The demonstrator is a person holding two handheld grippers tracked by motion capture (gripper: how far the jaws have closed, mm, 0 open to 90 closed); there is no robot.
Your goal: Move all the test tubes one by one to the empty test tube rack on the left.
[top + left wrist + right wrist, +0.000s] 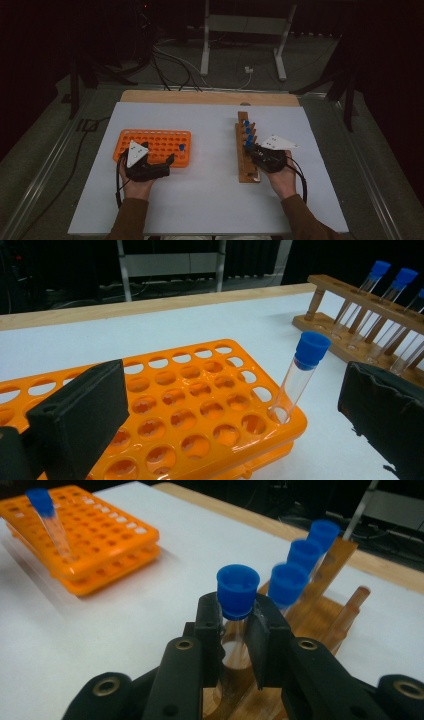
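Tube (235,605) sits right between the right claw's (239,630) jaws, clamped below its blue cap, over the wooden rack (320,610); left claw (225,415) wide apart by the orange rack's (200,415) corner.

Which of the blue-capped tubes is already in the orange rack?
The lone tube leaning in a corner hole of the orange rack. The other tubes stand in the wooden rack; the right gripper clamps one there.

Orange rack (200,405), blue-capped clear tubes (236,592) (four in brown wooden stand (245,170)), white table (210,200), black claws.
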